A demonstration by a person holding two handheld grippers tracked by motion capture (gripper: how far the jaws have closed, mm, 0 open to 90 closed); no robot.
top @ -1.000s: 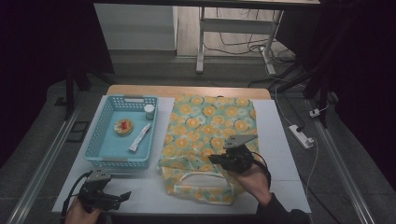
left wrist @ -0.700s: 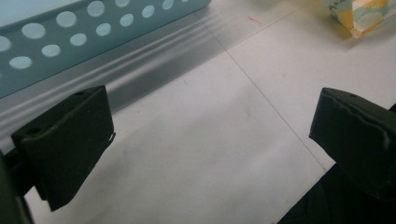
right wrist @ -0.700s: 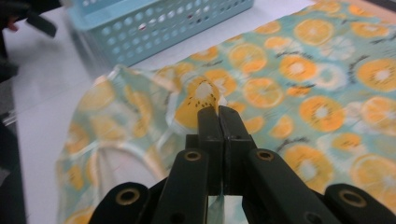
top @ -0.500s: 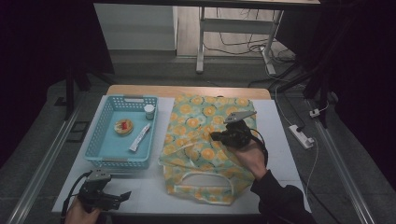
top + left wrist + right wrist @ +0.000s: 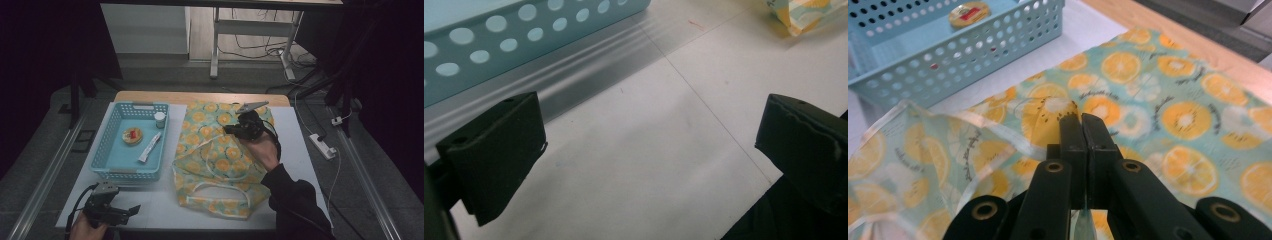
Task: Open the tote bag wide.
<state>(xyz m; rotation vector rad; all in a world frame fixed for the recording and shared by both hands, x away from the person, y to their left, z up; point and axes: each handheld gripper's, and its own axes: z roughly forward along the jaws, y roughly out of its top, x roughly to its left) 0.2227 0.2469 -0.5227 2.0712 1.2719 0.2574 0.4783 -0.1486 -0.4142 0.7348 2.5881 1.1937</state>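
Now the right gripper (image 5: pixel 231 130) has lifted the bag (image 5: pixel 220 165) farther back.

We see a bag (image 5: pixel 220 160) of pale mint-green cloth printed with orange and yellow citrus slices, a few white ones and small dark lettering; its handles and hem are trimmed cream-white. Our right gripper (image 5: pixel 1081 125) is black, with 2 black jaws and brass-coloured rivets, and a grey plate on top. Our left gripper (image 5: pixel 131 210) is black too, with 2 matt black jaws. The basket (image 5: pixel 114 167) is light blue with round holes. In it lie a round yellow tin (image 5: pixel 132 135) with a red label, a white tube (image 5: pixel 150 147) and a small white jar (image 5: pixel 159 119). The table (image 5: pixel 160 200) is white, with a light wood edge.
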